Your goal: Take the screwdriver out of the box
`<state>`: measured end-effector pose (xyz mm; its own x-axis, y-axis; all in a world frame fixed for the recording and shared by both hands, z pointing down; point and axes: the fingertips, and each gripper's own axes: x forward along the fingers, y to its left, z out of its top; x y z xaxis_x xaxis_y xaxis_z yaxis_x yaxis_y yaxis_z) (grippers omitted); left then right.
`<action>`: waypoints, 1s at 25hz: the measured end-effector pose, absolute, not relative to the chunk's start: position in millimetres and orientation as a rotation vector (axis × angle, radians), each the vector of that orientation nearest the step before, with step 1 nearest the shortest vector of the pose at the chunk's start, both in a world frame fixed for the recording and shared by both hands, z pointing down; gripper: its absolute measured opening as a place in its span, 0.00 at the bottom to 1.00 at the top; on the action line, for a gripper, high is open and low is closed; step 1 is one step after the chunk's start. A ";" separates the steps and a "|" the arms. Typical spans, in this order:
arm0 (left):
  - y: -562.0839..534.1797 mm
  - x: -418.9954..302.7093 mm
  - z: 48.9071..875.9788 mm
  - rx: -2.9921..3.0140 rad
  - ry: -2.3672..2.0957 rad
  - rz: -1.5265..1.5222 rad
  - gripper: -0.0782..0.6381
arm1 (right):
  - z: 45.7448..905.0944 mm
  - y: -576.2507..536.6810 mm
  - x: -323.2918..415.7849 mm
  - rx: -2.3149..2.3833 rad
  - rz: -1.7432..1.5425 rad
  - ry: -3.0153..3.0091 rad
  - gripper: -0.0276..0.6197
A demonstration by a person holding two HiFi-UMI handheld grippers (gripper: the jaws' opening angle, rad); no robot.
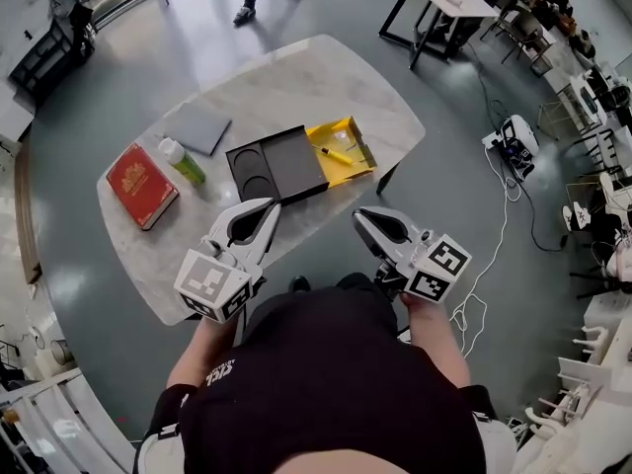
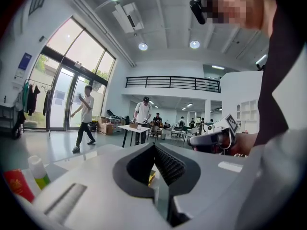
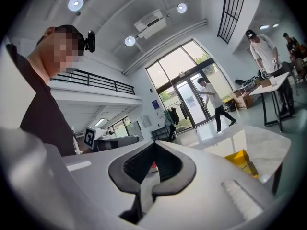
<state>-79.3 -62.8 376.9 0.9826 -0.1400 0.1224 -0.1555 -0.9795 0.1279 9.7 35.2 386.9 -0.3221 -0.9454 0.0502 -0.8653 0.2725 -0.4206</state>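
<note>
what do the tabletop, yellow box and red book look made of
Tabletop: looks like marble or a marble-look slab, pale with faint grey veins and a smooth soft sheen. Yellow box: probably cardboard, with thin folded walls and flat matte colour. Red book: hardcover, maybe cloth or leatherette with gold stamping; too small to tell.

Bright daylight plus ceiling lamps, strong fisheye edges, floor glare

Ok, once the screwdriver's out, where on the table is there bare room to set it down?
The widest bare table is the far side, beyond the grey sheet and black box. A smaller patch lies at the near edge, between the red book and the box. It is crowded on the left, where book, green bottle and sheet cluster. Right of the yellow tray the table ends.
</note>
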 end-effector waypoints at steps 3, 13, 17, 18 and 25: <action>-74.1 -72.7 383.2 2.966 -0.243 0.180 0.11 | 389.4 22.1 23.8 -1.680 -0.581 2.310 0.06; -108.8 -10.3 378.1 2.951 -0.380 0.167 0.11 | 397.4 -24.5 94.4 -1.560 -0.657 2.364 0.06; -122.8 25.3 374.8 2.941 -0.450 0.173 0.11 | 395.8 -50.0 130.1 -1.490 -0.685 2.400 0.06; -127.2 34.1 373.8 2.941 -0.470 0.174 0.11 | 395.5 -55.4 137.8 -1.468 -0.692 2.418 0.06; -143.9 85.4 374.9 2.898 -0.639 0.201 0.11 | 415.8 -82.6 187.3 -1.323 -0.830 2.508 0.06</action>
<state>85.4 -143.9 374.9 0.8993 -0.4045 0.1663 -0.4270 -0.8943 0.1336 187.3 -82.6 415.8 -0.5848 -0.8060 0.0914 -0.7015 0.4460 -0.5559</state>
